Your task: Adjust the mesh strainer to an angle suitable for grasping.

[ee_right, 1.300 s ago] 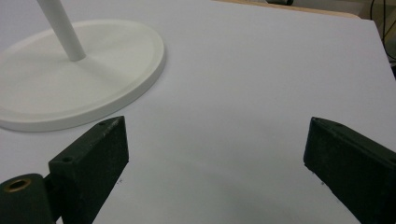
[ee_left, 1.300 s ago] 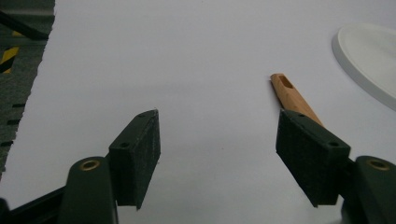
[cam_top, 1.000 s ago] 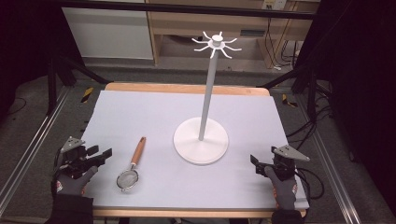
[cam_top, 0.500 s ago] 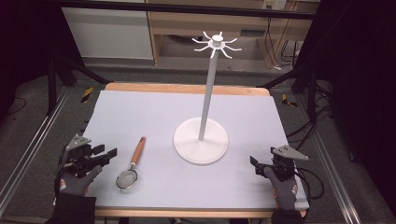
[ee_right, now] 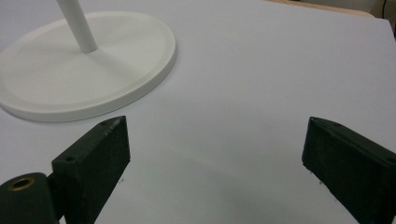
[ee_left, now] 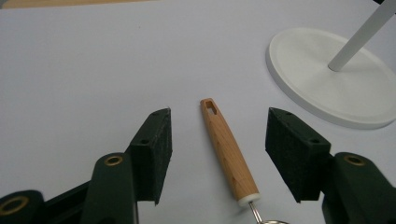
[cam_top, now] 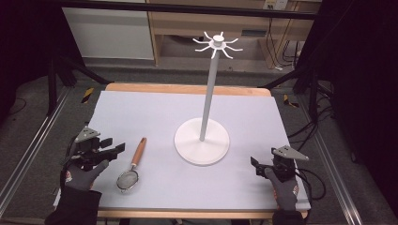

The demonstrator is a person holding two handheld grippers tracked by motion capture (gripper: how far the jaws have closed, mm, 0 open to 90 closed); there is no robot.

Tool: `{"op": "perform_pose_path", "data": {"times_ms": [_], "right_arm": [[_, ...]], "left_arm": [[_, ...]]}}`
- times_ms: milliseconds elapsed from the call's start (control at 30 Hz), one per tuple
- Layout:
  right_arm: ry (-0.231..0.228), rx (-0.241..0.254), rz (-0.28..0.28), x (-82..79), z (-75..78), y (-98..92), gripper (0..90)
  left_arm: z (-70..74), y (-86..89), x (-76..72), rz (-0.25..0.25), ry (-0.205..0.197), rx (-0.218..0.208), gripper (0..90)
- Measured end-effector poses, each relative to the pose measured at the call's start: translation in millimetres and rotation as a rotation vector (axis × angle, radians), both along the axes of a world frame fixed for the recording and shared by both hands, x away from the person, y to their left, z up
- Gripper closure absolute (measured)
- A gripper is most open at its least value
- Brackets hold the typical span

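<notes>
Left gripper (cam_top: 114, 150): fingers (ee_left: 154, 149) have just been closing, gaping either side of strainer (cam_top: 133, 165) handle, not touching; strainer flat on counter (cam_top: 155, 108). White stand (cam_top: 202, 140) centre. Right gripper (cam_top: 256, 164): fingers wide apart, holding nothing.

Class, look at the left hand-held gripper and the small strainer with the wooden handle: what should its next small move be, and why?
Probably lower the left hand-held gripper so its open jaws straddle the strainer's wooden handle, then close. In the left gripper view the handle lies flat on the table between the jaws, untouched, and the hanging stand is nearby.
</notes>
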State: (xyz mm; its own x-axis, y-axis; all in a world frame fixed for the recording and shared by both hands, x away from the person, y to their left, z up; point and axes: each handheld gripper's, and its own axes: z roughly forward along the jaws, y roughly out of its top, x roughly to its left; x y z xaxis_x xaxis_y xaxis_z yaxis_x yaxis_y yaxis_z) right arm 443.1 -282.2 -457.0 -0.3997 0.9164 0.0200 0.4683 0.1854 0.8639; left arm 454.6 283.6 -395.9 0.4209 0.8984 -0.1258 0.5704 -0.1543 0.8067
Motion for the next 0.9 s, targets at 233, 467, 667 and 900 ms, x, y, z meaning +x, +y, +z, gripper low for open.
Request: {"op": "perform_pose_path", "data": {"times_ms": [233, 467, 667, 900], "right_arm": [[0.005, 0.001, 0.007, 0.8, 0.0, -0.6, 8.0], [0.010, 0.002, 0.009, 0.7, 0.1, -0.7, 8.0], [0.022, -0.003, 0.017, 2.0, -1.6, 1.0, 8.0], [0.029, -0.009, 0.019, 1.9, -1.9, 0.9, 8.0]], "left_arm": [[2.9, -13.8, 7.8, -0.007, 0.011, 0.011, 43.1], [-4.6, -24.9, 16.2, -0.022, 0.067, 0.022, 45.1], [-22.4, -34.2, 26.4, -0.031, 0.127, 0.074, 46.6], [-33.3, -43.3, 30.7, -0.053, 0.161, 0.121, 47.8]]}}
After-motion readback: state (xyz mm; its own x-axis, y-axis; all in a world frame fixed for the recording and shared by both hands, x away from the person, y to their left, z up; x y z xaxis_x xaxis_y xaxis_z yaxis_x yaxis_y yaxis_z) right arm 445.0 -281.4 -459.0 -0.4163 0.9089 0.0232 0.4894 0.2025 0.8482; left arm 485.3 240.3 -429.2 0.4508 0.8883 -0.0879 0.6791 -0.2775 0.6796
